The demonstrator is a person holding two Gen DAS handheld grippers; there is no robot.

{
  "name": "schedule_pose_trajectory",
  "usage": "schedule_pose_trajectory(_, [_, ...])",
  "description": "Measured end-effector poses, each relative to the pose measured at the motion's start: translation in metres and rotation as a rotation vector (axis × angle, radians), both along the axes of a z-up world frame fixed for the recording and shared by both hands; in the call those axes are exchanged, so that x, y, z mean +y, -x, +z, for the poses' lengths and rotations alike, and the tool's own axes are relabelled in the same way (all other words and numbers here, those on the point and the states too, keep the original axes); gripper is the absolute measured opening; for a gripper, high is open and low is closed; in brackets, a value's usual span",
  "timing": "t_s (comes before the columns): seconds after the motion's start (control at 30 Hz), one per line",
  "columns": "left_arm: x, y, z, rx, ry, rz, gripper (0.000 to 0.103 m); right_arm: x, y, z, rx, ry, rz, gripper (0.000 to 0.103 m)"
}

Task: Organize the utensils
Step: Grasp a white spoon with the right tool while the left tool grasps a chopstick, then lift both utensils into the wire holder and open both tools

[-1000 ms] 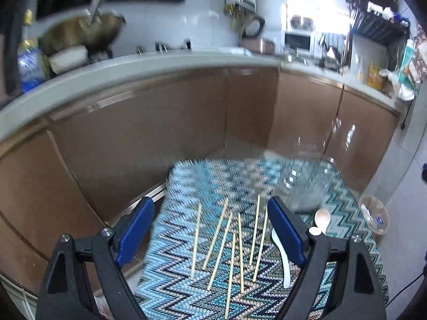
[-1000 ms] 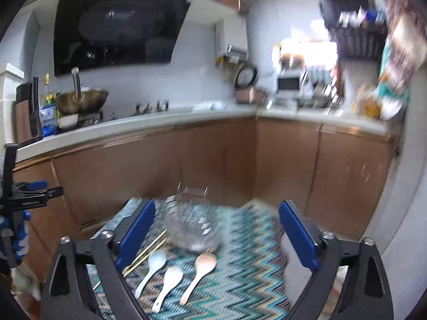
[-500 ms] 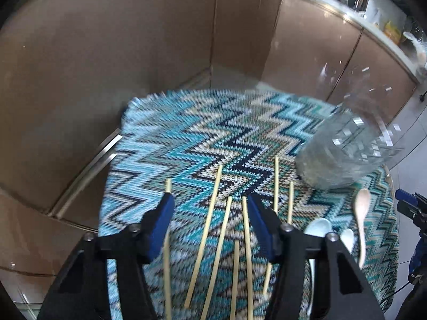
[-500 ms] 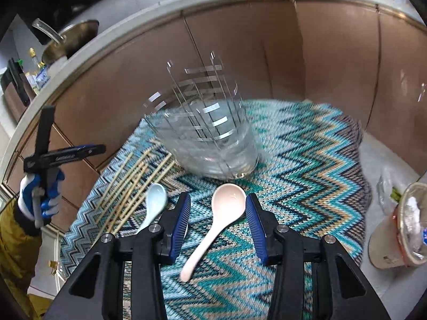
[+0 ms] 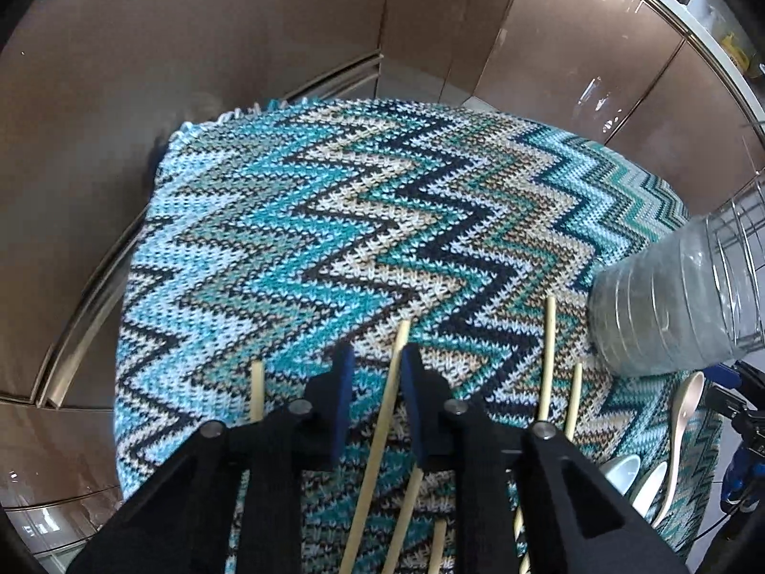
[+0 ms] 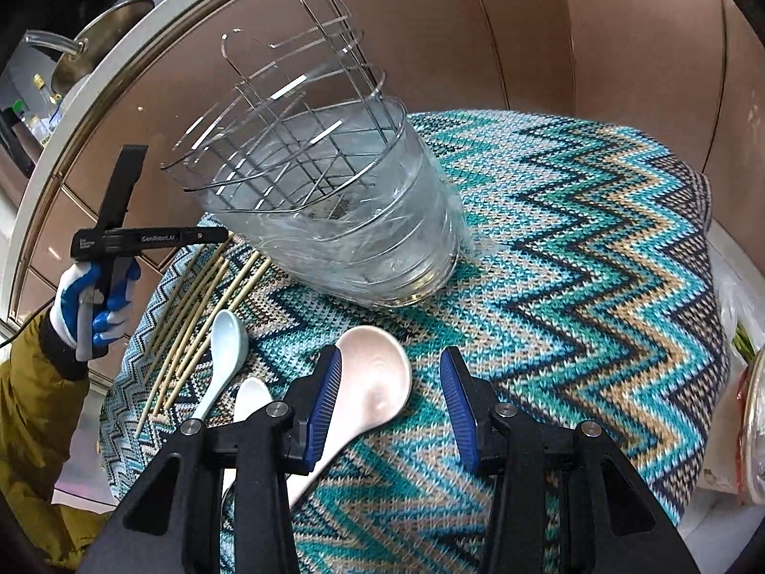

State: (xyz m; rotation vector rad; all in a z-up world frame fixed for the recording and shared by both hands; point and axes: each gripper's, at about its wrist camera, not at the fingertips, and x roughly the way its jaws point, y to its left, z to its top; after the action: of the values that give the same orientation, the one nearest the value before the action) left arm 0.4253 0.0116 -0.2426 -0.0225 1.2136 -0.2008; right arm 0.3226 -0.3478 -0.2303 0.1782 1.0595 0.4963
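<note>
Several wooden chopsticks [image 5: 547, 354] lie side by side on a zigzag knitted cloth [image 5: 334, 215]. My left gripper [image 5: 377, 351] points down over them; its jaws are closing with one chopstick [image 5: 389, 397] between the blue pads, which still stand a little apart from it. My right gripper [image 6: 391, 358] hangs half open over the bowl of a pink spoon [image 6: 377, 378]; the right pad is clear of it. A pale blue spoon [image 6: 224, 339] and a white spoon [image 6: 251, 402] lie to its left. A clear cup holding a wire rack [image 6: 334, 220] stands behind them.
Brown cabinet doors [image 5: 239, 48] curve around the far side of the cloth. A gloved hand [image 6: 95, 306] holds the left gripper at the left edge of the right wrist view. A plastic bag and a container [image 6: 746, 382] sit off the cloth's right edge.
Both grippers came down toward the cloth and tilted downward. The left jaws narrowed around a chopstick. The right jaws narrowed over the pink spoon, then held their width.
</note>
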Motion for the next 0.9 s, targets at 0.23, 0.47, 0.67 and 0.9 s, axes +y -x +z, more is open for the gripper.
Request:
schedule_pose_trajectory(0.23, [-0.01,-0.001,-0.005,0.013,-0.031,-0.05,0.006,0.0,-0.016,-0.009,0.046,-0.02,0.053,0.034])
schedule_pose_trajectory(0.47, [-0.01,0.006,0.004,-0.042,-0.054,-0.047,0.005,0.01,-0.009,-0.004,0.014,0.047,0.112,0.008])
schedule_pose_trajectory(0.67, [0.004,0.041,0.047,-0.171,-0.021,-0.036,0.005,0.007,0.024,0.024,-0.087,0.108,0.067,0.008])
schedule_pose_trajectory(0.9, [0.009,0.087,0.127,-0.381,0.046,0.004,0.005,0.005,0.074,0.086,-0.242,0.181,-0.034,0.008])
